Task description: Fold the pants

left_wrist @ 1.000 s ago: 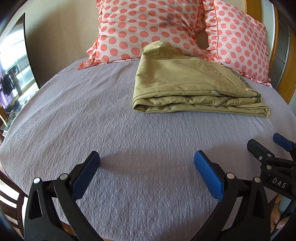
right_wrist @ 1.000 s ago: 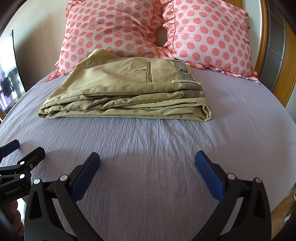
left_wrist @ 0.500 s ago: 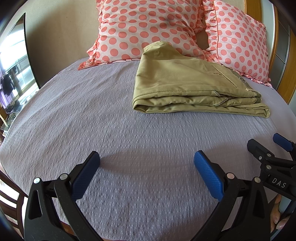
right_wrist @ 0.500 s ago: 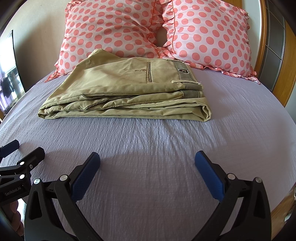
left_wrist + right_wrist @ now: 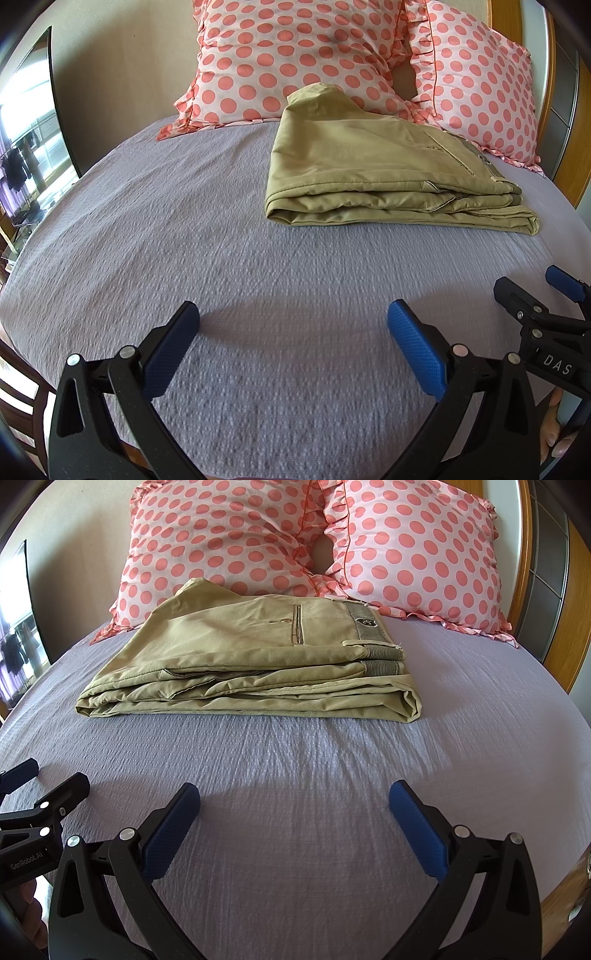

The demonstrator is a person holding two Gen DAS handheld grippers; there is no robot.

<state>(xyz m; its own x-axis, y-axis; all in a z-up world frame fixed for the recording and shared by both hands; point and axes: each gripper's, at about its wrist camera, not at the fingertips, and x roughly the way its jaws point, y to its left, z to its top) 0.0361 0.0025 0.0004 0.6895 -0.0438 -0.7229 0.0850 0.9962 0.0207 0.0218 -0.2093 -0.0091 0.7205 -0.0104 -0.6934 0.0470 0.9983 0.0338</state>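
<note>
Khaki pants (image 5: 255, 661) lie folded on the lilac bedspread (image 5: 314, 782), touching polka-dot pillows (image 5: 229, 542) | left gripper (image 5: 293, 345) spread wide, empty | right gripper (image 5: 295, 825) spread wide, empty

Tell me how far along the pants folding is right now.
Done, by the look of it: the khaki pants lie folded in a layered stack on the bed, against the polka-dot pillows. Nothing is in hand: the left tongs and right tongs hover open, apart from the pants. Nothing visibly remains.
</note>
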